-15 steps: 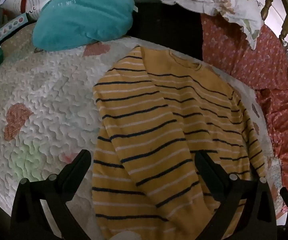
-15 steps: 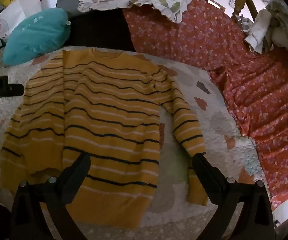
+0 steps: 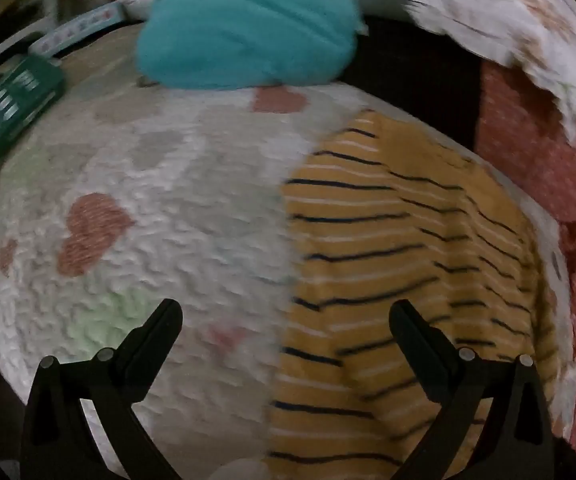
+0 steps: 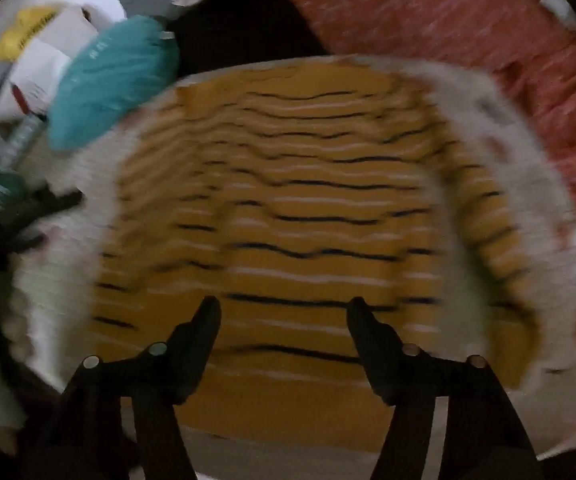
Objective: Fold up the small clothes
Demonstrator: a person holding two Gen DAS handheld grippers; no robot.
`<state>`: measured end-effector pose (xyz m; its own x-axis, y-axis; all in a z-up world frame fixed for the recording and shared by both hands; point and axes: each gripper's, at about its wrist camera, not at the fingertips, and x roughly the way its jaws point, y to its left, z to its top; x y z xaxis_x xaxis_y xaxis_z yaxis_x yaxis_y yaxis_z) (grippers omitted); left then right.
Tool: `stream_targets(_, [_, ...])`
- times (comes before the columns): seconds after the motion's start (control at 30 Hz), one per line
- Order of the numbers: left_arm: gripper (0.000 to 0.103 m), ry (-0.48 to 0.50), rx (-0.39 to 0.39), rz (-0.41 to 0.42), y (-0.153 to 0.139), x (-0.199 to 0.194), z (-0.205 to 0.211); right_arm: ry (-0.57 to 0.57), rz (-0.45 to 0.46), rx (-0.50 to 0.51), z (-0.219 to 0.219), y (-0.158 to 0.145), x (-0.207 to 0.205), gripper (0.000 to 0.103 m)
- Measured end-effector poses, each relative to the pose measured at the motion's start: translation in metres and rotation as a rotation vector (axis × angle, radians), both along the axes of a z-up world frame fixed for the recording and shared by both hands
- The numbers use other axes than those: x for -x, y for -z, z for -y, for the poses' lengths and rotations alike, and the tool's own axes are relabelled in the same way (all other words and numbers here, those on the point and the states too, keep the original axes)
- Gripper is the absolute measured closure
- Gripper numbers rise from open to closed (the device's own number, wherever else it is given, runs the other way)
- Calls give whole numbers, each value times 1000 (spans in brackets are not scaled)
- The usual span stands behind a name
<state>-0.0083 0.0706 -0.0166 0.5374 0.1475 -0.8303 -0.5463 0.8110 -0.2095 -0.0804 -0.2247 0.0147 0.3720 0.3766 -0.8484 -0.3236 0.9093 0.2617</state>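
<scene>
A yellow sweater (image 4: 311,220) with dark and white stripes lies flat on a white quilt (image 3: 176,240) with heart patches. In the right wrist view its right sleeve (image 4: 499,248) runs down along the body. My right gripper (image 4: 282,304) hovers over the lower middle of the sweater, with its jaws apart and nothing between them. My left gripper (image 3: 286,312) stands wide open above the sweater's (image 3: 399,264) left edge, one finger over the bare quilt and the other over the striped cloth. Both views are blurred by motion.
A teal cushion (image 3: 248,28) lies at the far end of the quilt. Red floral fabric (image 3: 535,140) borders the right side, under a white leaf-print pillow (image 3: 507,20). A green box (image 3: 4,120) sits at the left edge, near white bags (image 4: 40,40).
The left gripper has swung left, so more bare quilt shows and the sweater sits to the right. The right gripper has moved left over the sweater's body and its jaws stand narrower.
</scene>
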Motion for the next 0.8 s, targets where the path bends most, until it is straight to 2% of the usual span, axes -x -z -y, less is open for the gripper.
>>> stream_targets(0.07, [0,-32,17,-13,5,4,-12,-24,-56,-54,-19,9,-8,33])
stream_targets(0.17, [0,-64,37,-21,7,8,-24,-50,-92,-43,-41,26,-14,34])
stream_targets(0.23, [0,-82,43,-21,8,12,-33,-71,-124,-41,-52,36,-18,38])
stream_targets(0.37, [0,-135,60,-13,4,24,-51,-76,-68,64,-68,40,-23,38])
stream_targets(0.47, [0,-199,80,-17,3,32,-66,-40,-30,124,-71,42,-30,38])
stream_targets(0.6, [0,-264,107,-8,3,48,-88,-48,-73,117,-68,49,-36,38])
stream_targets(0.63, [0,-277,111,-6,3,51,-92,-67,-94,105,-70,51,-35,49])
stream_targets(0.67, [0,-287,115,-7,3,52,-95,-76,-99,112,-72,49,-35,55])
stream_targets(0.7, [0,-304,121,-6,3,57,-100,-83,-95,115,-72,46,-33,67])
stream_targets(0.77, [0,-333,129,-5,4,63,-107,-96,-113,62,-67,38,-32,98])
stream_targets(0.8, [0,-358,132,-3,4,69,-113,-88,-123,43,-64,30,-32,99])
